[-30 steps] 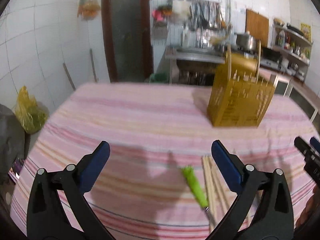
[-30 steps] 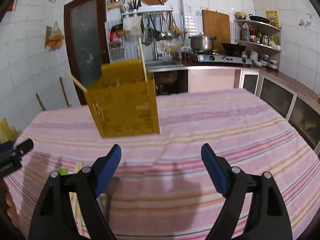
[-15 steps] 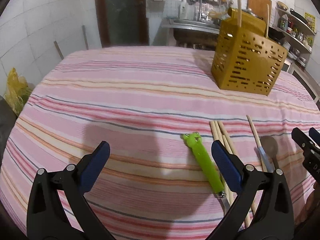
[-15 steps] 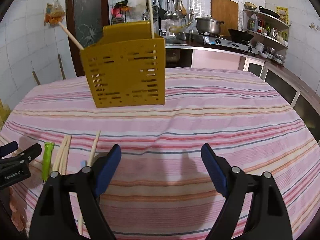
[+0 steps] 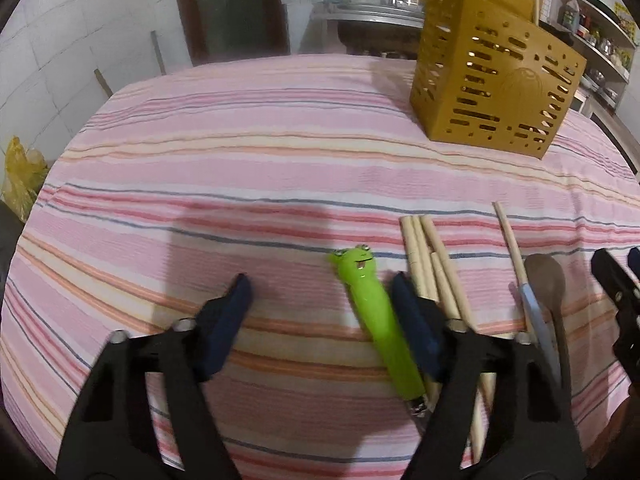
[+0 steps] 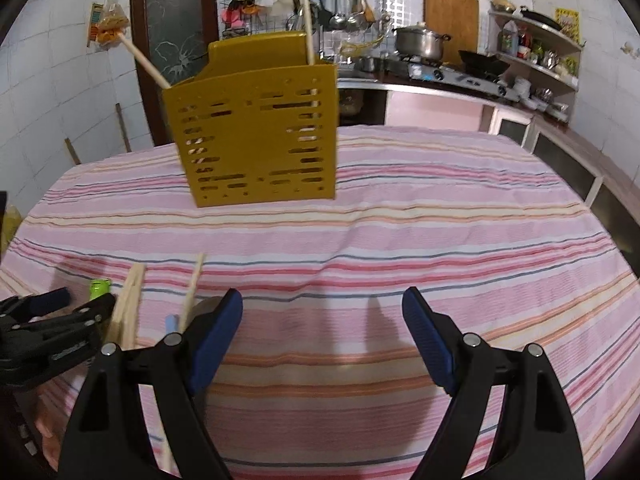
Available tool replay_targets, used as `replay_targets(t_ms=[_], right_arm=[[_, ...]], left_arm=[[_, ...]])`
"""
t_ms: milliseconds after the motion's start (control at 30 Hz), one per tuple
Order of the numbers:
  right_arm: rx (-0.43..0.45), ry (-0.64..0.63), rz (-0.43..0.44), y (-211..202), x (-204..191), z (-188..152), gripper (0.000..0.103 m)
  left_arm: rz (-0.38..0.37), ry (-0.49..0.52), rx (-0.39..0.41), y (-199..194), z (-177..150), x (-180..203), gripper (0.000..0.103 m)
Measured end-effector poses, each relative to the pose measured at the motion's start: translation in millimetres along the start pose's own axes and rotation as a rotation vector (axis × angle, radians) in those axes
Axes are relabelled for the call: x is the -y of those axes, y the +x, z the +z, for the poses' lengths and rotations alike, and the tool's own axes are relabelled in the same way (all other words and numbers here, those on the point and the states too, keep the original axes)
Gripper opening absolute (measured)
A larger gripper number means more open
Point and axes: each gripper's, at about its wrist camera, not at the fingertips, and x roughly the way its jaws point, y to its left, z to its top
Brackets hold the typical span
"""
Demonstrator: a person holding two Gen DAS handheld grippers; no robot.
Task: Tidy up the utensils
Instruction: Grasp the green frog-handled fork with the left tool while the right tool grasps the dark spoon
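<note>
The left hand-held gripper (image 5: 322,292) hangs low over the table (image 5: 248,168), its jaws closing with nothing pressed yet. The green frog-handled utensil (image 5: 374,316) lies between them, close against the right pad. Just beyond that pad lies a bundle of chopsticks (image 5: 430,264). Farther right lie a single chopstick (image 5: 508,236), a blue-handled utensil (image 5: 534,312) and a brown spoon (image 5: 546,280), side by side.

The right hand-held gripper (image 6: 322,320) stands open and empty over bare striped cloth, its left finger near the spoon. The yellow slotted holder (image 6: 256,136) stands upright farther back on the table, with two chopsticks (image 6: 308,20) sticking out of it.
</note>
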Motion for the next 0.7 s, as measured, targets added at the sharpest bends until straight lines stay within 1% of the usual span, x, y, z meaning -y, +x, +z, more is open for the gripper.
replay_targets(t_ms=[33, 67, 100, 133, 300, 333, 400, 500, 567, 600, 700], right_arm=[[-0.006, -0.001, 0.010, 0.2, -2.5, 0.0, 0.081], [-0.011, -0.008, 0.018, 0.3, -6.2, -0.3, 0.081], [-0.014, -0.019, 0.023, 0.3, -10.5, -1.2, 0.081], [-0.019, -0.040, 0.031, 0.3, -16.6, -2.1, 0.081], [-0.045, -0.120, 0.035, -1.3, -37.5, -9.1, 0.081], [-0.051, -0.133, 0.022, -0.8, -40.5, -11.0, 0.080], [-0.059, -0.144, 0.003, 0.8, -41.6, -12.8, 0.080], [-0.086, -0.133, 0.013, 5.5, -39.2, -13.8, 0.078], [-0.113, -0.137, 0.021, 10.8, -40.7, -14.8, 0.070], [-0.126, -0.142, 0.026, 13.6, -42.3, -15.1, 0.068], [-0.137, -0.149, 0.024, 18.7, -46.8, -12.4, 0.064]], left_arm=[[-0.010, 0.001, -0.004, -0.4, 0.8, 0.5, 0.050], [-0.019, 0.000, -0.007, -0.4, 2.2, -0.1, 0.043], [-0.020, 0.001, -0.008, -0.5, 3.1, -0.4, 0.030], [-0.018, 0.004, -0.010, -0.1, 3.8, -1.2, 0.028], [-0.036, 0.043, -0.014, 0.4, 7.6, -2.0, 0.025], [-0.038, 0.053, -0.015, 0.1, 7.6, -2.7, 0.024], [-0.043, 0.080, -0.016, -0.7, 7.8, -2.6, 0.023], [-0.050, 0.102, -0.011, -2.3, 5.3, -4.8, 0.022], [-0.057, 0.100, -0.012, -2.3, 5.7, -6.5, 0.022], [-0.059, 0.099, -0.013, -2.1, 6.0, -7.1, 0.022], [-0.054, 0.109, -0.008, -1.3, 5.5, -6.5, 0.022]])
